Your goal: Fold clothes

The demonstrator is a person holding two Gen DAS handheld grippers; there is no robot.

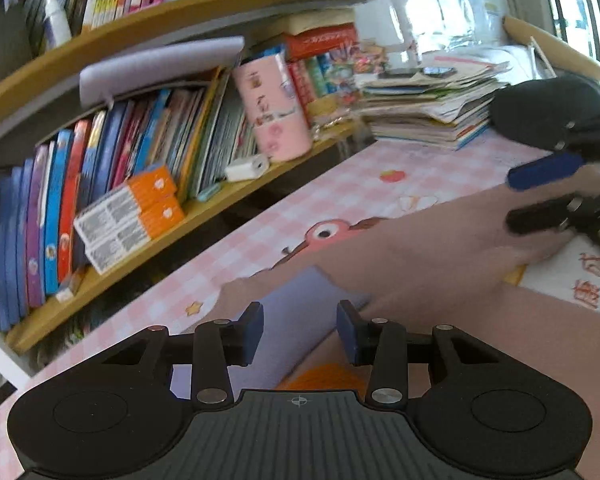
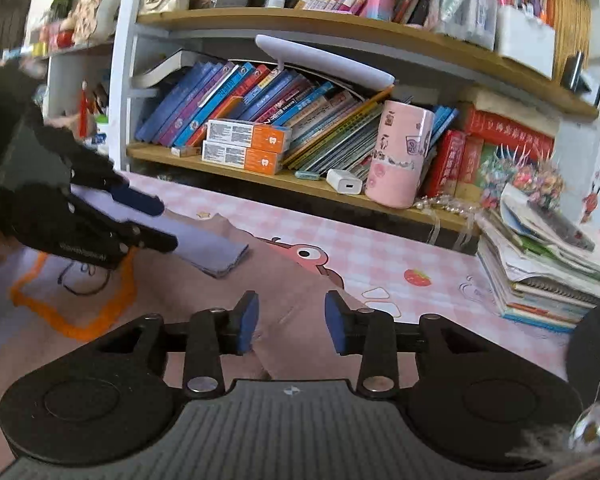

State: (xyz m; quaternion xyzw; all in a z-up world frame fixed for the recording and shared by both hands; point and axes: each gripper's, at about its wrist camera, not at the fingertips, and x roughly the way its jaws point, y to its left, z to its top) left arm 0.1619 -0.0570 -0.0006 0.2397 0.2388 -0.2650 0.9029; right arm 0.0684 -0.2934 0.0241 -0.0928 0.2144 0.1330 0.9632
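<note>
Pink garment (image 2: 300, 280) lay spread on the checked tablecloth (image 2: 380, 248), a folded lilac cloth (image 2: 216, 248) on it. Left gripper (image 1: 300, 330) and right gripper (image 2: 292, 322) hovered above, jaws partly parted, empty, likely seeking edges.

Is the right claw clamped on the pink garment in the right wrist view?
No, the right claw stands open above the pink garment, nothing pinched between its pads.

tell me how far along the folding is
Done: little that shows; the pink garment lies mostly spread on the checked tablecloth, with a lilac piece on it. In hand: nothing; the left claw and right claw hang open over the cloth, no fabric between the pads. Left: apparently most of the folding.
</note>
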